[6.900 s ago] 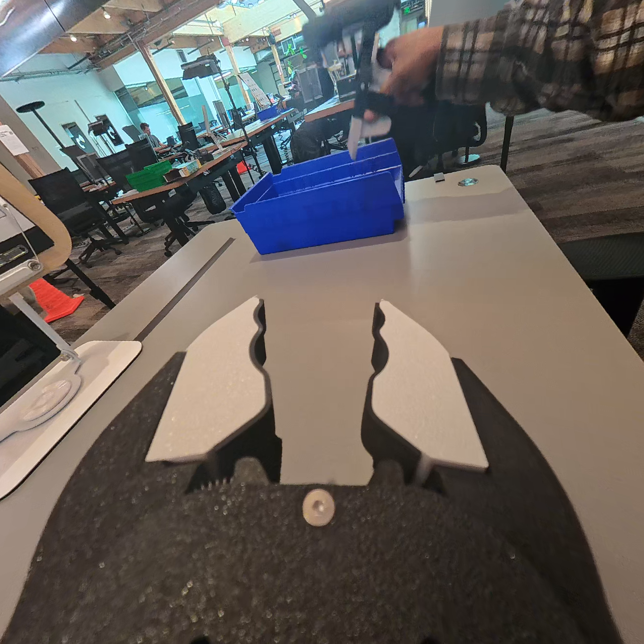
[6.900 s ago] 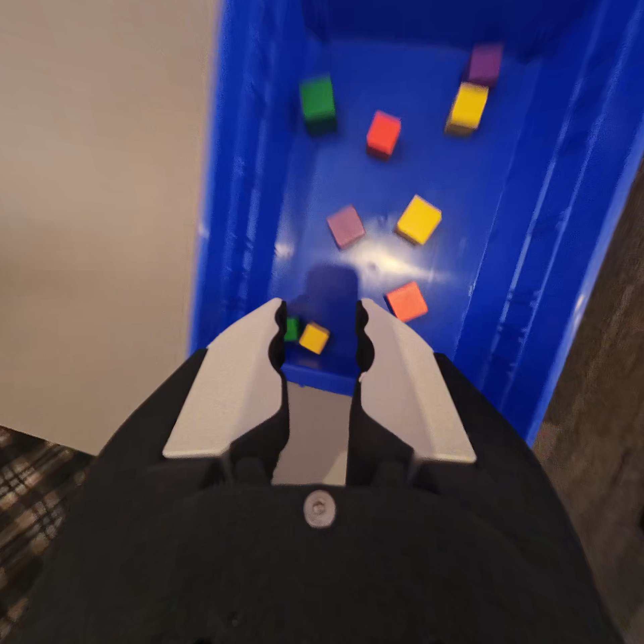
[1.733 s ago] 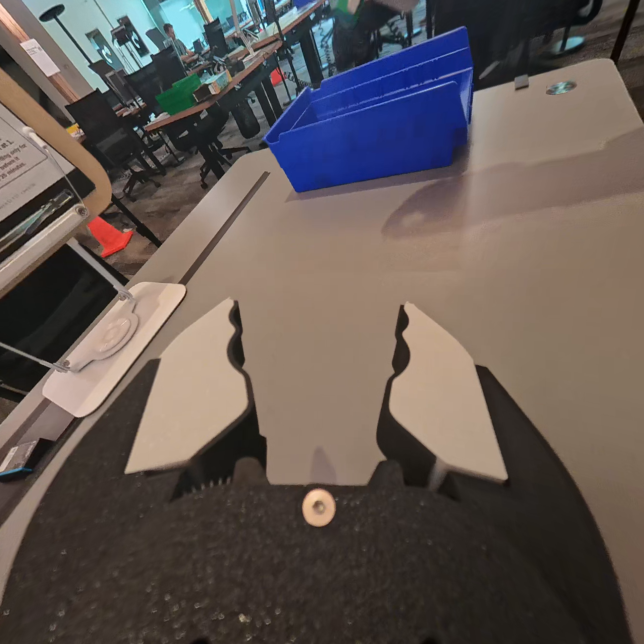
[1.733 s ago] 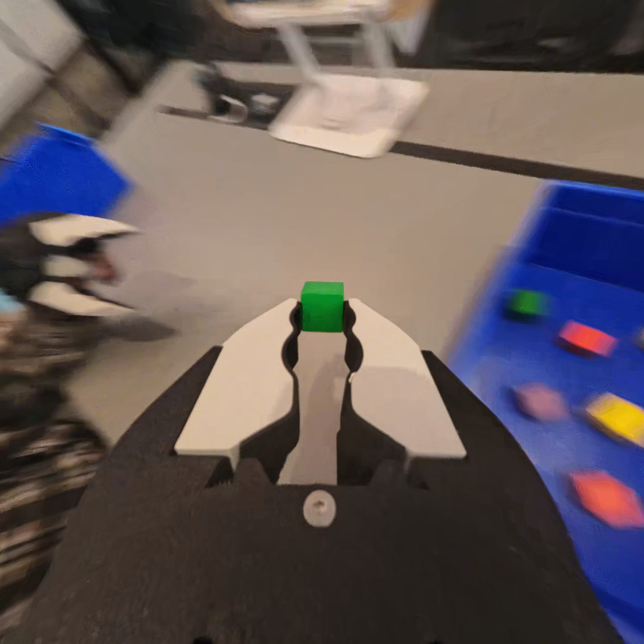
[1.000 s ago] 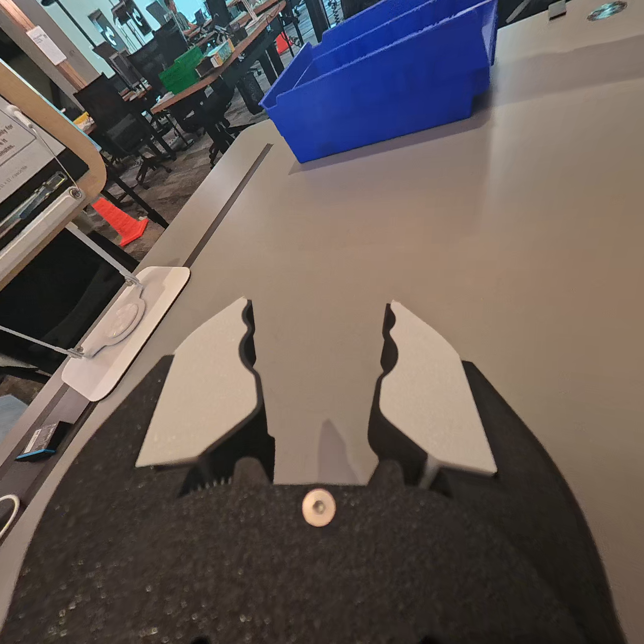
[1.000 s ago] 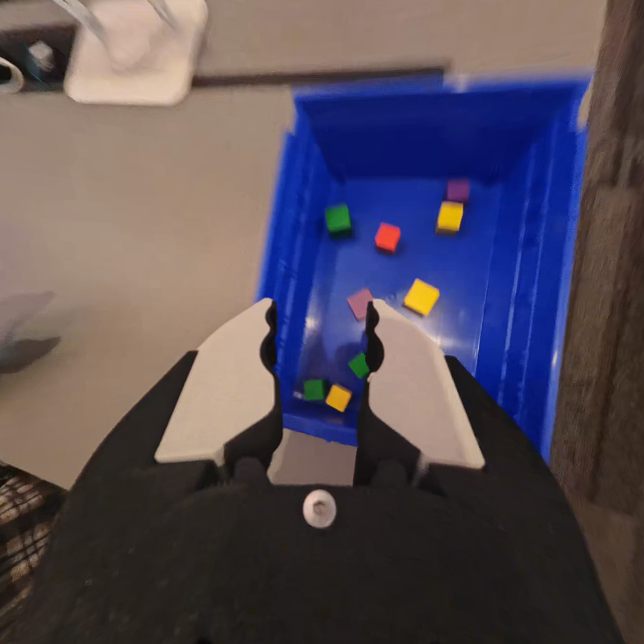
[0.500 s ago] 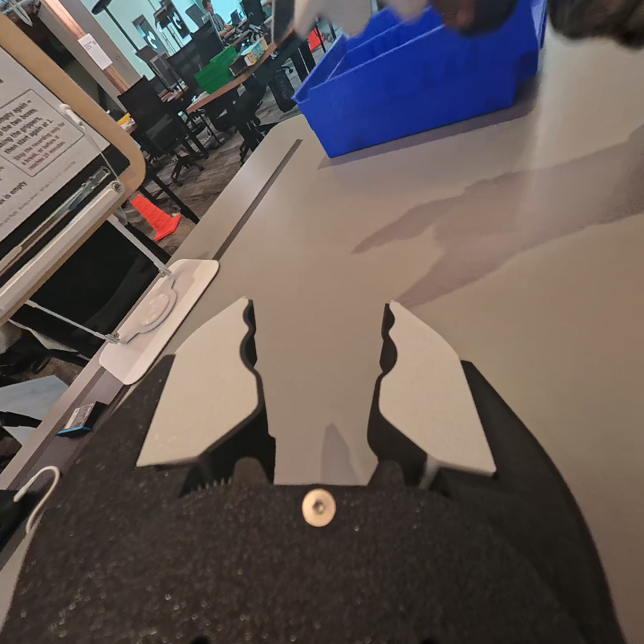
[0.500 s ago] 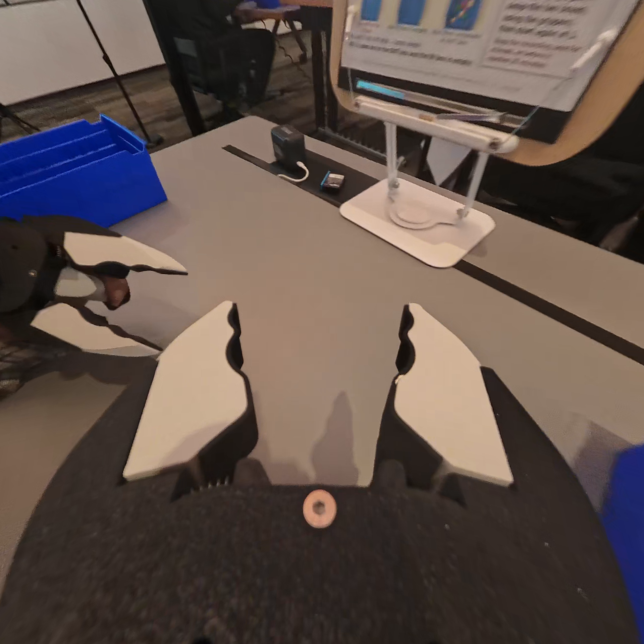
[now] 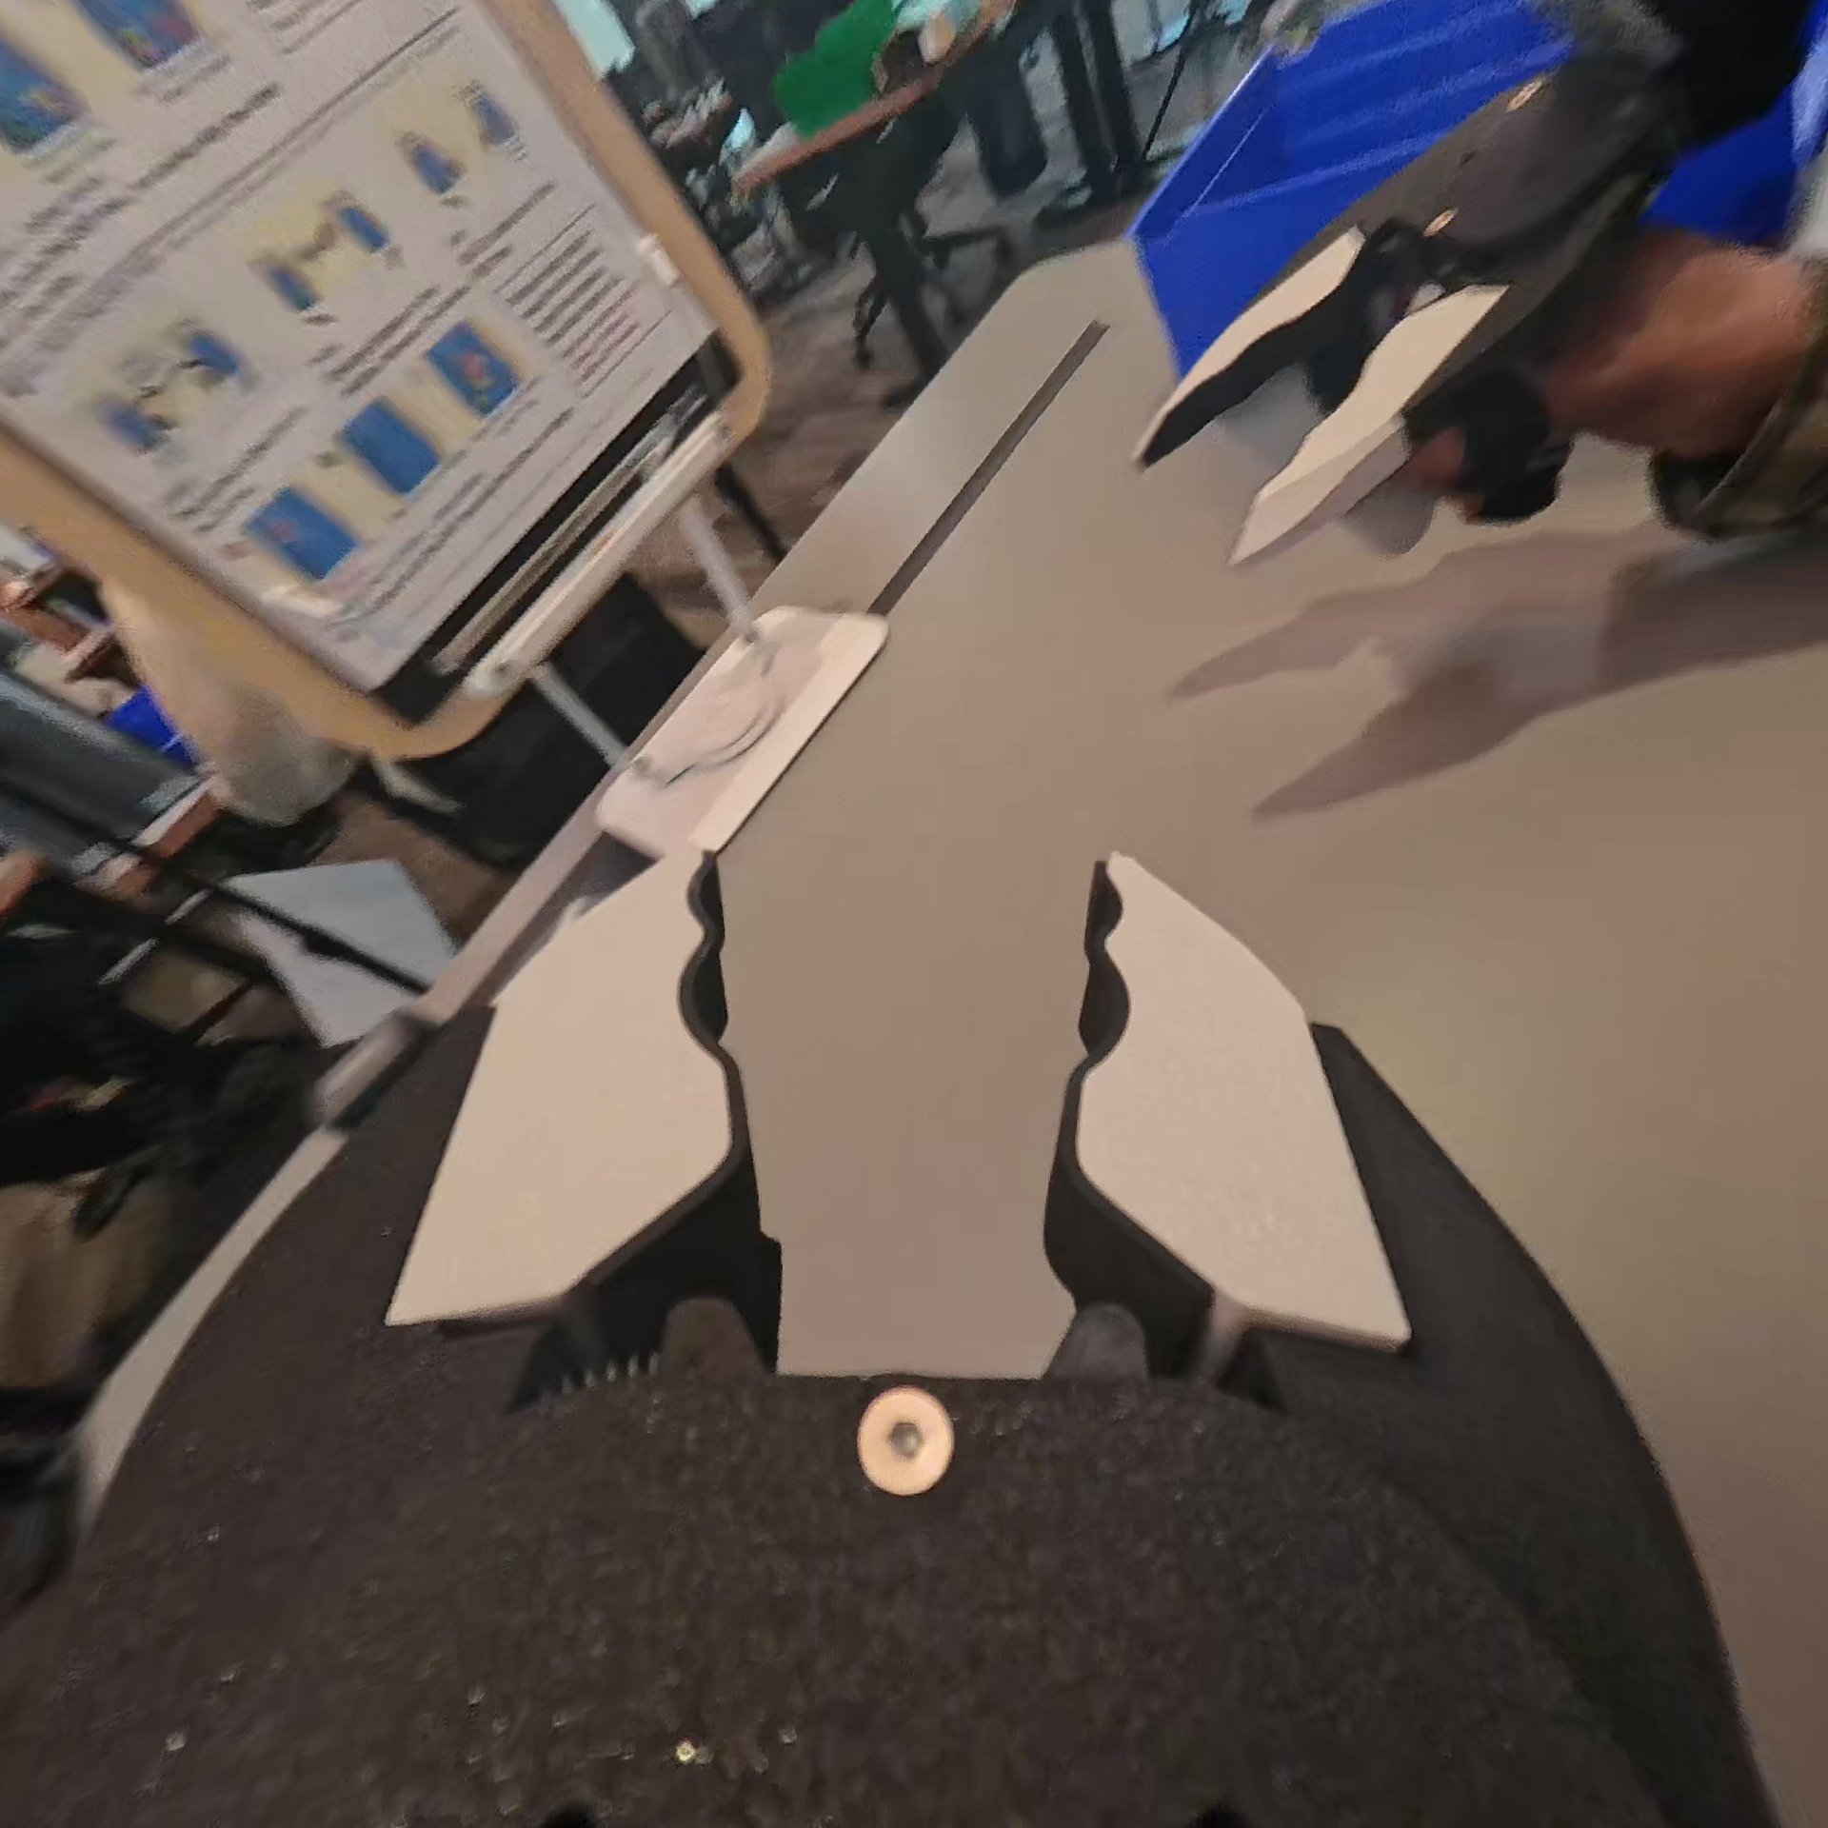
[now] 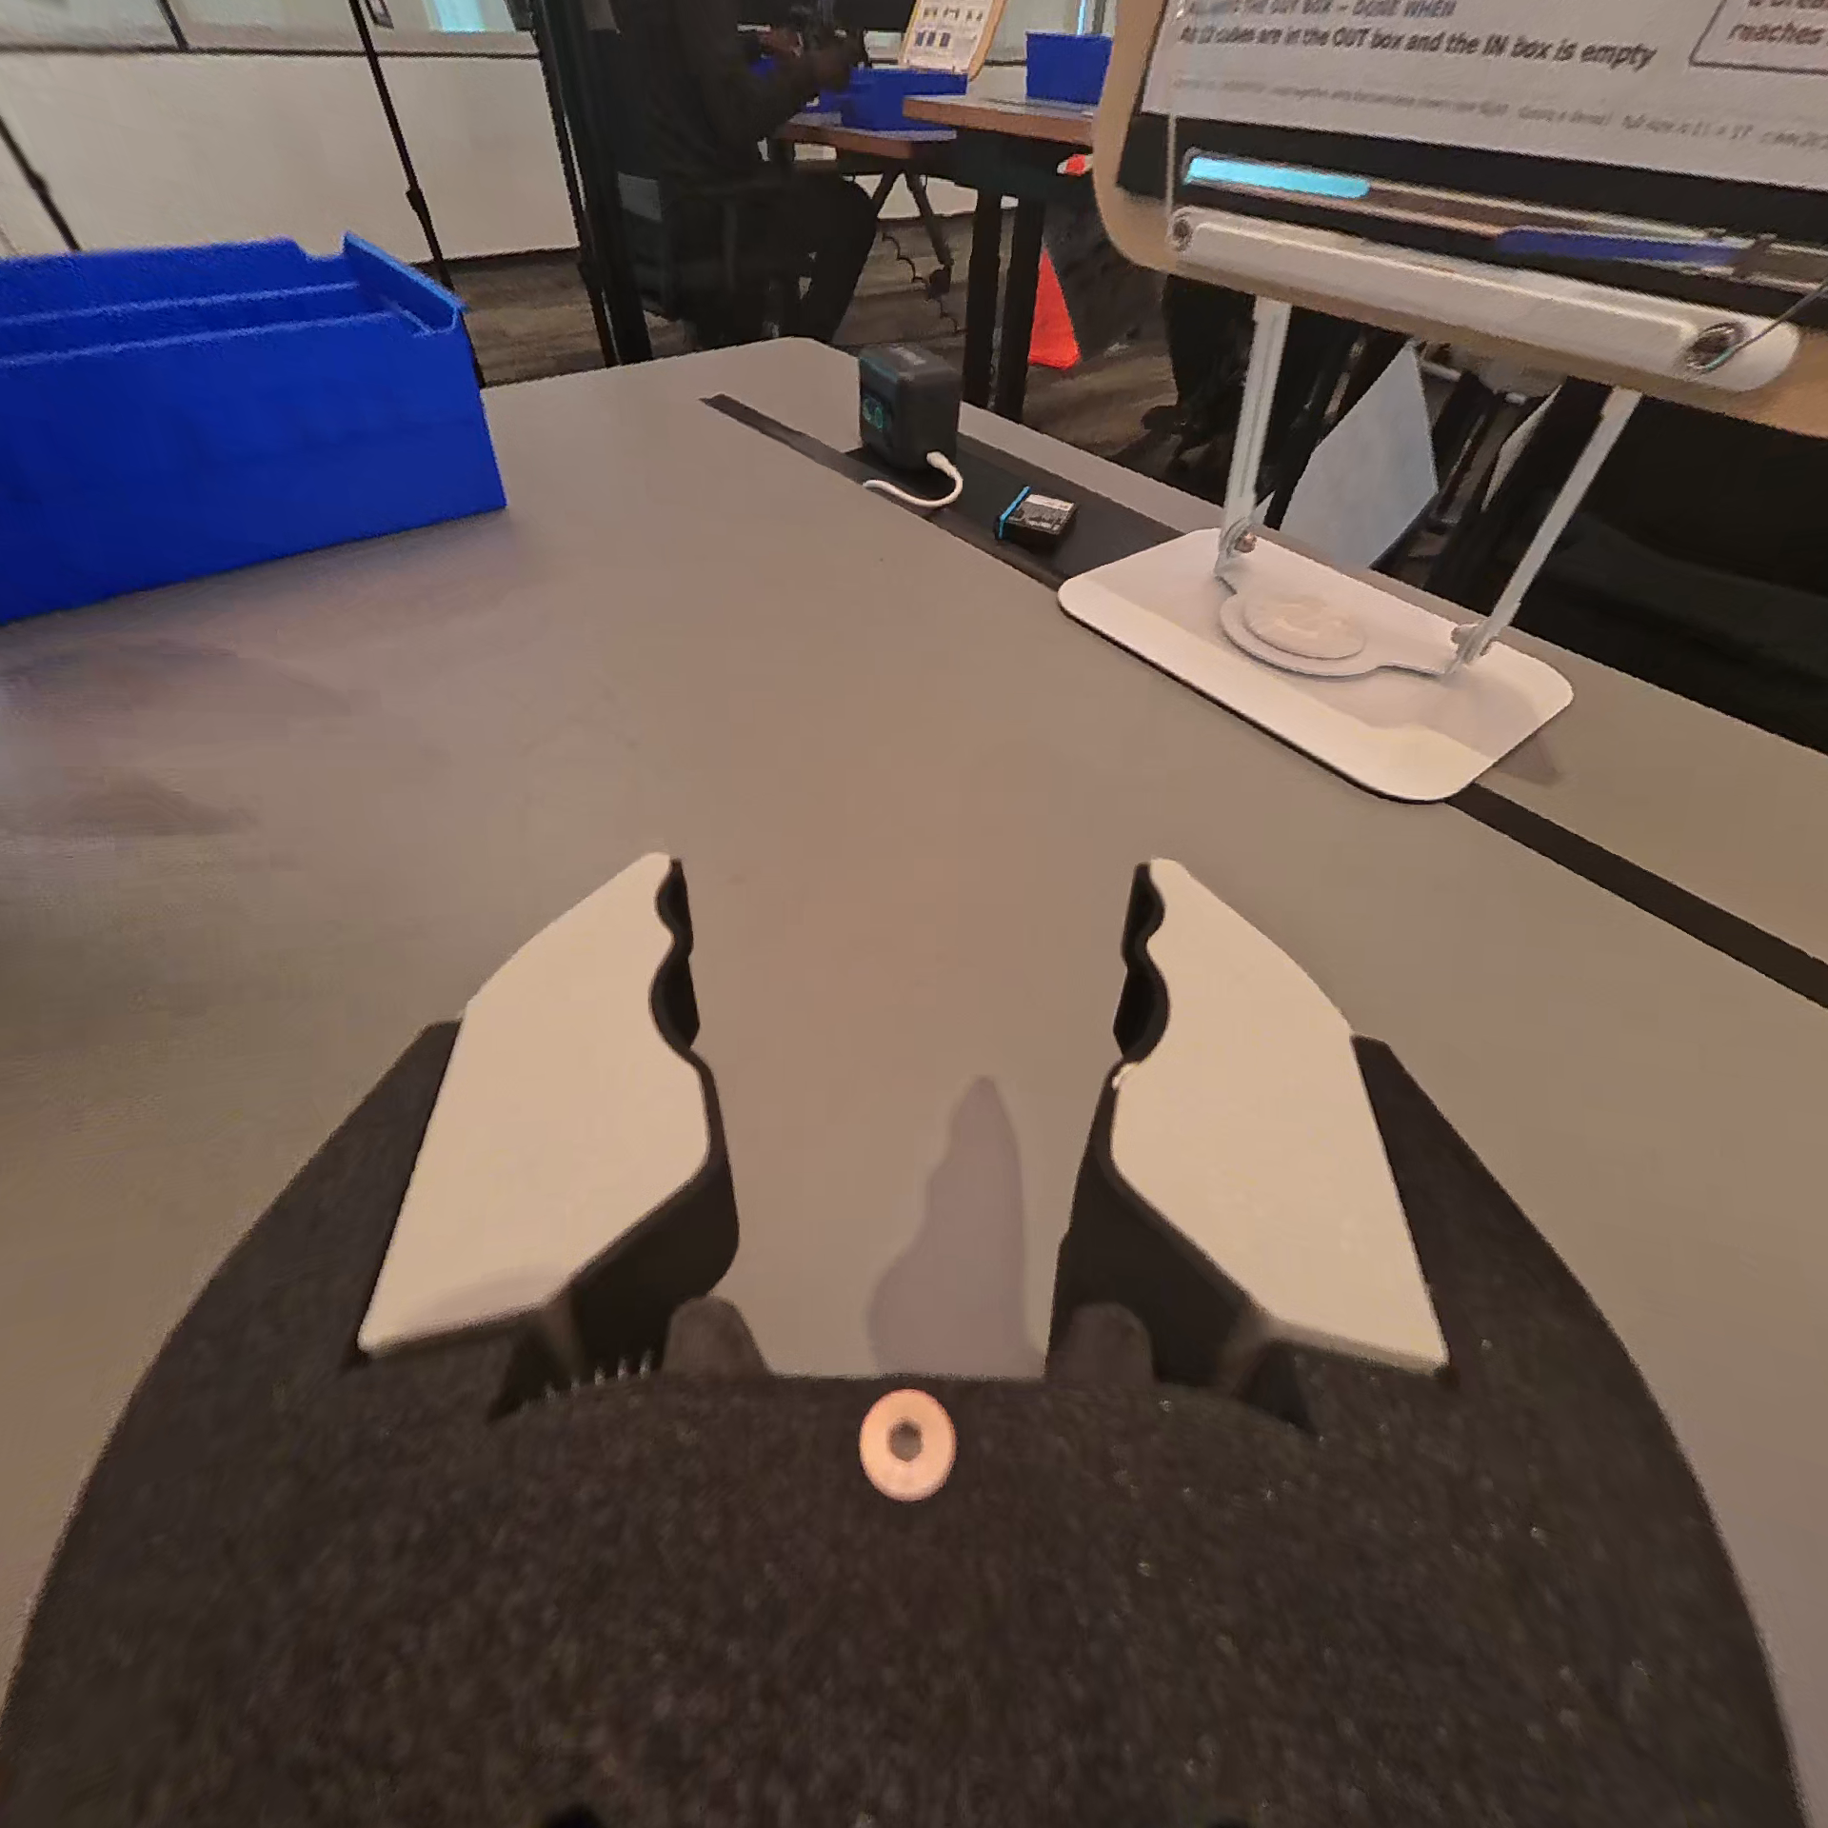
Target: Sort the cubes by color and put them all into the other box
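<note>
No cubes show in either view. My left gripper (image 9: 905,870) is open and empty, low over the grey table (image 9: 1286,890). My right gripper (image 10: 905,870) is open and empty over the same table. It also shows in the left wrist view (image 9: 1197,504) at the upper right, held by a hand, jaws apart, with one blue box (image 9: 1316,148) behind it. The right wrist view shows a blue box (image 10: 228,415) at the far left of the table. The insides of both boxes are hidden.
An instruction board on a stand (image 9: 326,277) has its white base plate (image 9: 752,722) at the table's far edge (image 10: 1316,653). A dark charger (image 10: 905,406) and a small battery (image 10: 1034,516) lie on a black strip. Office desks and chairs stand beyond.
The right gripper held a green cube, went over the box of cubes, and is now open and empty facing the stand. The left view has swung left toward the board.
</note>
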Available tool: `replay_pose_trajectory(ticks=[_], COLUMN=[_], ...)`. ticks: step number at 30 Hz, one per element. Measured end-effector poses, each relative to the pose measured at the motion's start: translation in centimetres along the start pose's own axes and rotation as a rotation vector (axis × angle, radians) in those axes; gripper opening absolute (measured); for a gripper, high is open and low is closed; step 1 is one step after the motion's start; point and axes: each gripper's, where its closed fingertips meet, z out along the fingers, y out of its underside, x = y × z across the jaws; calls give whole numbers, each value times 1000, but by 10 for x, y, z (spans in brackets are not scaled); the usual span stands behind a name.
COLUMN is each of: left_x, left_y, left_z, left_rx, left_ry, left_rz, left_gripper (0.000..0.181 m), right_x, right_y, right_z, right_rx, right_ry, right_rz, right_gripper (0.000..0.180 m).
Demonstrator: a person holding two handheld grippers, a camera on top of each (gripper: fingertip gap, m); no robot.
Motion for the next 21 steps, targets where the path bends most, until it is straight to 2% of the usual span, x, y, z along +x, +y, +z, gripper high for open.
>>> replay_pose_trajectory(ticks=[3,5,8,11,13,15,21], left_x=[-53,-85,-122,-141,-137,-123,-75], left_y=[29,62,118,169,198,222,269], left_z=[-70,-117,-175,-215,-230,-235,-227], left_rx=[-162,-312,-499,-638,-719,-789,-989], left_ry=[-82,-104,-159,-296,-338,-313,-78], left_rz=[38,9,-129,-348,-443,-517,-642], left_gripper=[68,68,68,71,74,75,78], right_x=[-6,-9,-14,-18,-21,-26,-41], right_y=[4,6,9,9,6,3,-9], right_z=[3,5,11,17,20,23,29], right_rx=[-16,-22,-27,-40,-56,-83,-150], right_ry=[-20,-32,-47,-42,-32,-21,-25], right_rz=[-14,-14,14,58,57,39,-6], right_gripper=[82,82,82,82,82,82,82])
